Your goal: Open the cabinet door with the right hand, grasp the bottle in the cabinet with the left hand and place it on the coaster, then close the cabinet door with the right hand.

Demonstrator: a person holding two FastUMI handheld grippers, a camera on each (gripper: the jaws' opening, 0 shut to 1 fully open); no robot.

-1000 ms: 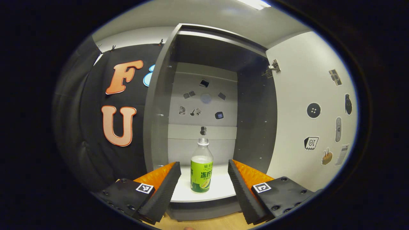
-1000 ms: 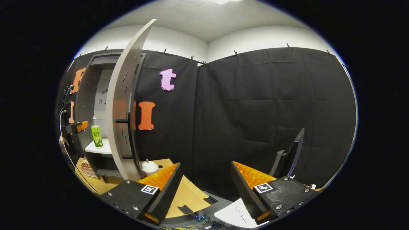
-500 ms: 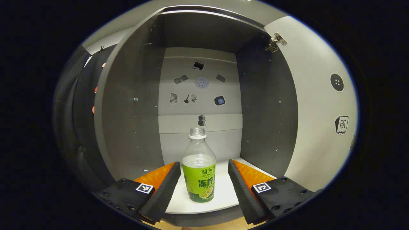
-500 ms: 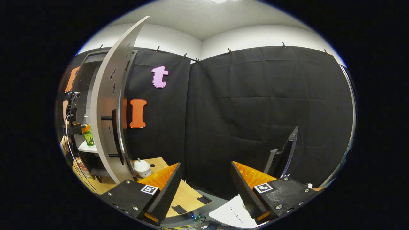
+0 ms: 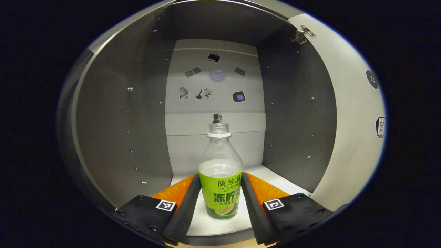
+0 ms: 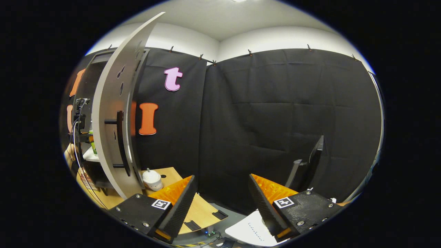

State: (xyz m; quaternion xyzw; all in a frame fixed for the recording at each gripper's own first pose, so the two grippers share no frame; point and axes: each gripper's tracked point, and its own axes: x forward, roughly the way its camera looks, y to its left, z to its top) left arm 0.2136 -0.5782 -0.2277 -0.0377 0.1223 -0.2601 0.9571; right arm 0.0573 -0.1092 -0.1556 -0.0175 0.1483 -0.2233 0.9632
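The clear bottle (image 5: 220, 186) with a green label and no cap stands on the cabinet's white shelf (image 5: 272, 175). In the left gripper view my left gripper (image 5: 220, 177) reaches into the cabinet, and both its black pads press the label's sides. The grey door (image 6: 110, 113) with its black handle (image 6: 119, 137) stands swung wide open; in the left gripper view the door (image 5: 348, 120) is at the right. My right gripper (image 6: 220, 187) hangs open and empty well right of the door, facing the black wall. In the right gripper view the left gripper (image 6: 82, 137) is far off at the cabinet's mouth.
A wooden table (image 6: 174, 177) lies below the cabinet, with a small white round object (image 6: 151, 179) on it near the door's foot. A dark monitor (image 6: 310, 165) stands at the right. The cabinet's grey side walls (image 5: 117, 137) close in on both sides of the left gripper.
The left gripper moved forward into the cabinet and its fingers closed in on the bottle's sides. The right gripper shifted only slightly and stayed open.
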